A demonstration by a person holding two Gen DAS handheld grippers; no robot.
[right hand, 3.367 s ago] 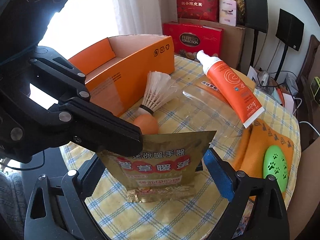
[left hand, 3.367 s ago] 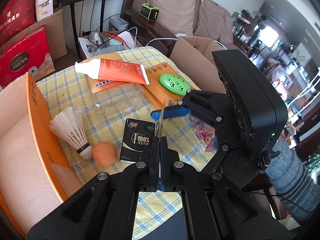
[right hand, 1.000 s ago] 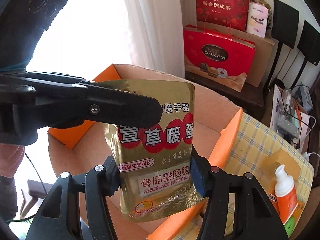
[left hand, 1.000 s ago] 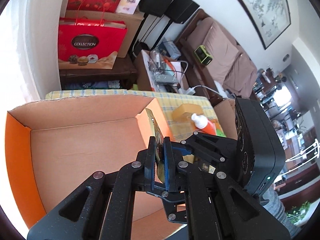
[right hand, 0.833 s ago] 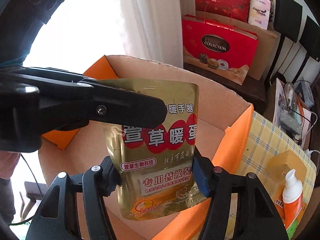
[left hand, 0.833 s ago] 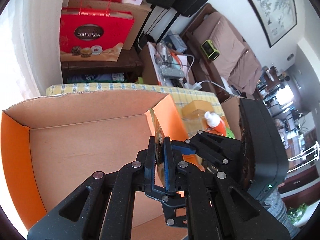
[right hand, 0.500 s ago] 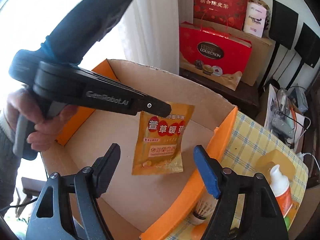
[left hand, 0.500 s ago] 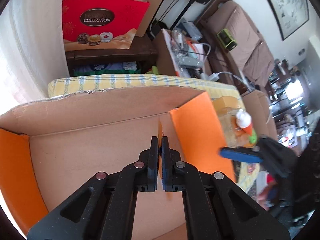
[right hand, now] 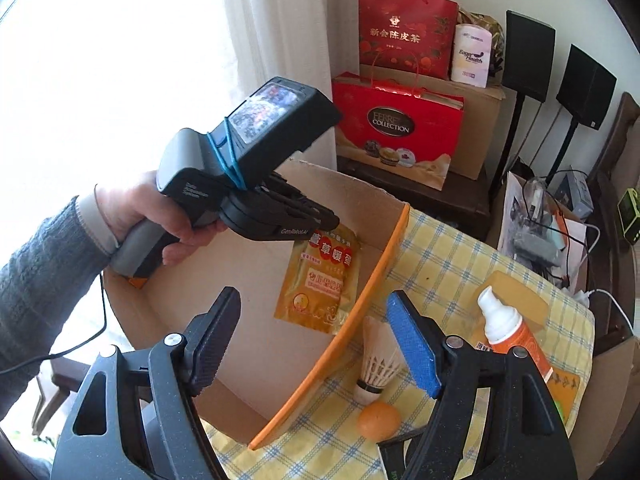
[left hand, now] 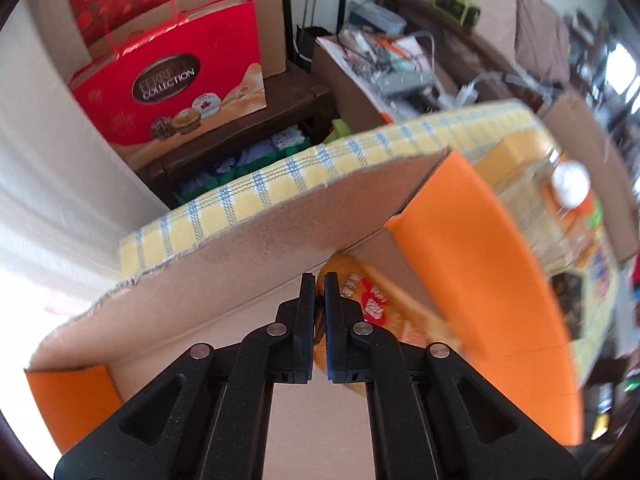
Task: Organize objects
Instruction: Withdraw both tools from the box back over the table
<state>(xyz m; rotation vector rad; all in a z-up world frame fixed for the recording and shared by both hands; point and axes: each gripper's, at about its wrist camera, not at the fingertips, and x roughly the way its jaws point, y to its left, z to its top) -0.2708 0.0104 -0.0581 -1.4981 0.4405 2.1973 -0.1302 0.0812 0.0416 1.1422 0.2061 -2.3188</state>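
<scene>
A gold and orange foil packet [right hand: 325, 280] with red print hangs inside the orange cardboard box [right hand: 386, 258], near its far right corner. My left gripper [right hand: 330, 219] is shut on the packet's top edge and points steeply down into the box. In the left wrist view the packet [left hand: 378, 308] shows between and to the right of the left gripper [left hand: 319, 282], close to the box's orange wall [left hand: 472, 264]. My right gripper [right hand: 314, 304] stands open above the box's near edge, with nothing between its fingers.
On the yellow checked tablecloth [right hand: 448, 256] right of the box lie a shuttlecock [right hand: 376, 360], an orange ball [right hand: 378, 418], an orange tube with a white cap [right hand: 510, 332] and a black pack [right hand: 394, 458]. Red gift bags [right hand: 396, 128] stand behind the table.
The right gripper has let go of the packet, opened and drawn back. The left gripper, still holding the packet, has tipped downward and lowered it into the box.
</scene>
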